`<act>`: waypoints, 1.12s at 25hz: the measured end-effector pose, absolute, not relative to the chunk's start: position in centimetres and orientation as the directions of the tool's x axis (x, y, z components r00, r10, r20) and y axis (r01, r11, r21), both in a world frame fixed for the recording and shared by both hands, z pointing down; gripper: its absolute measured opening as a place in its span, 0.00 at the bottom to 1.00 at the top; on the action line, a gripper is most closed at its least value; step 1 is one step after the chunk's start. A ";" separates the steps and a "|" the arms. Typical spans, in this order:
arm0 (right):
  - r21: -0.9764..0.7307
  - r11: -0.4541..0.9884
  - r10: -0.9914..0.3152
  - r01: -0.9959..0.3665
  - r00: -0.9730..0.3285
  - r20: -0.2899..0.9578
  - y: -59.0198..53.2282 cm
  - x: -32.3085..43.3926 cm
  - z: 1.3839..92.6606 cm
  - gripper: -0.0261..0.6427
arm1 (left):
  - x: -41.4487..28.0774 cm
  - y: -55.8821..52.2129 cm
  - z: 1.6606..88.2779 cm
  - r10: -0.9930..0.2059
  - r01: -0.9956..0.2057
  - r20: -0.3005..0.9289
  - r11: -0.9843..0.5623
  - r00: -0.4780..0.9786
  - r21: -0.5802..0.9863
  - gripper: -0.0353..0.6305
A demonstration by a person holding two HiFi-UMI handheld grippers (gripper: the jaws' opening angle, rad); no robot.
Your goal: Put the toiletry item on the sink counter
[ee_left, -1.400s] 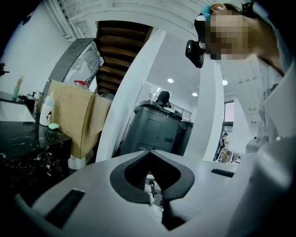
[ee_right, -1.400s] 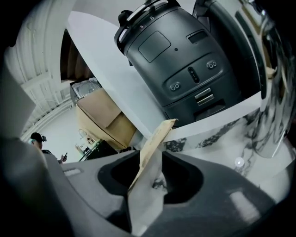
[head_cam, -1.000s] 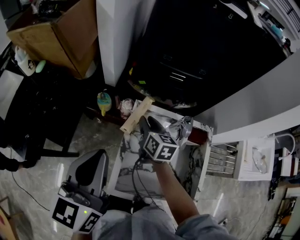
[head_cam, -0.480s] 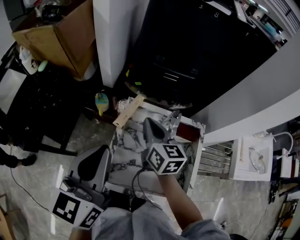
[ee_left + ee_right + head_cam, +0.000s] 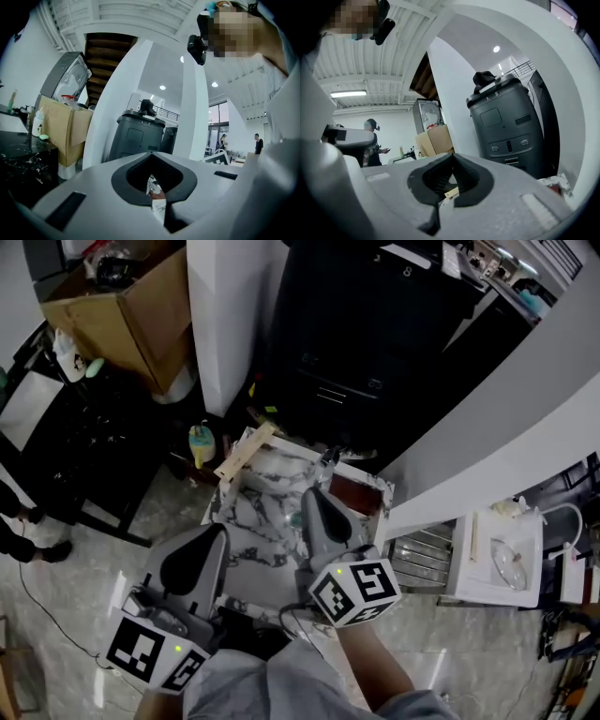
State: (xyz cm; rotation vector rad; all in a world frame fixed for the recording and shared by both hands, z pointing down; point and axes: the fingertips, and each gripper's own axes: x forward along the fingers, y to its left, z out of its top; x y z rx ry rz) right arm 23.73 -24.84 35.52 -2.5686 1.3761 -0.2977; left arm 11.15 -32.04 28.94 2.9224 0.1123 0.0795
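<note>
Right gripper (image 5: 312,501) had backed off toward the person since a second ago, and its jaws had gone from wide to pressed together, nothing pinched. Toiletry item (image 5: 329,461), a small silvery crinkled thing, sat ahead of its tips at the far edge of the sink counter (image 5: 267,507), just beside a dark red patch (image 5: 356,495), clear of the jaws. Left gripper (image 5: 214,540) hung to its left by the counter's near-left corner, jaws also together, empty. Wooden strip (image 5: 242,452) lay along the far-left edge. Bare marble between tips and item; dark grey unit (image 5: 375,343) stood beyond the far edge
</note>
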 end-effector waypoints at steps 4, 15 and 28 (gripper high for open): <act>-0.236 -0.527 -0.844 -0.816 0.535 0.035 -21.7 21.8 32.8 0.03 | 10.1 -29.5 28.0 0.071 0.064 0.030 -0.978 0.997 0.201 0.06; -0.206 -0.481 -0.869 -0.852 0.494 -0.012 -15.6 17.0 29.6 0.03 | 5.9 -24.3 26.2 0.013 0.014 -0.006 -0.984 1.000 0.175 0.06; -0.134 -0.462 -0.884 -0.876 0.468 -0.012 -11.9 14.1 28.6 0.03 | 3.8 -20.6 26.2 -0.018 -0.016 -0.011 -0.986 1.000 0.163 0.06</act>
